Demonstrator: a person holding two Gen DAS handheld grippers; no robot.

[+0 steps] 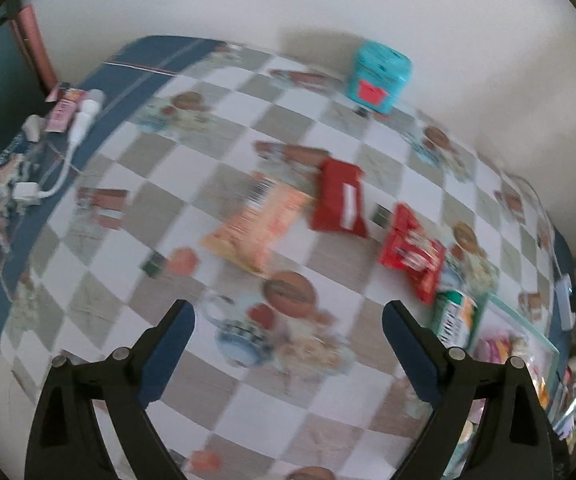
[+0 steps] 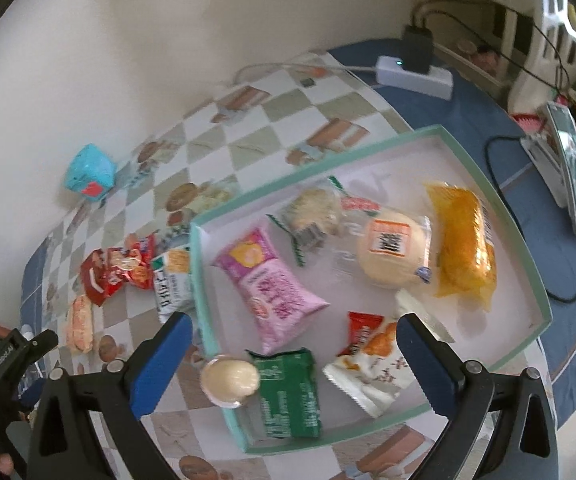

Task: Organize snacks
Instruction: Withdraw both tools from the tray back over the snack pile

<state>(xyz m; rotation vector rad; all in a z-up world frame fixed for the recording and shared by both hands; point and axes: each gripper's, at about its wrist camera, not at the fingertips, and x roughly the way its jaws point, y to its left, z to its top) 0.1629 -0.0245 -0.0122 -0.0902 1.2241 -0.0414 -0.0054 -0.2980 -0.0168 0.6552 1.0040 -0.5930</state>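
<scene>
My left gripper [image 1: 288, 320] is open with nothing between its blue pads, above the checked cloth. Beyond it lie an orange packet [image 1: 256, 228], a dark red packet [image 1: 339, 200], a bright red packet [image 1: 411, 252] and a green-and-white packet [image 1: 455, 316] beside the tray [image 1: 527, 322]. My right gripper [image 2: 293, 324] is wide open and empty over the tray [image 2: 343, 292]. Inside lie a pink packet [image 2: 272, 288], a green packet [image 2: 288, 392], a red-and-white packet [image 2: 371, 360], a wrapped bun [image 2: 395, 252] and a yellow packet [image 2: 463, 240]. A cream jelly cup [image 2: 230, 378] sits at the near left rim.
A teal box [image 1: 379, 76] stands by the wall at the table's far edge. A white power strip [image 2: 415, 74] with a black plug and cables lies beyond the tray. A phone on a stand [image 2: 571, 168] is at the right. White cable clutter [image 1: 80, 128] lies far left.
</scene>
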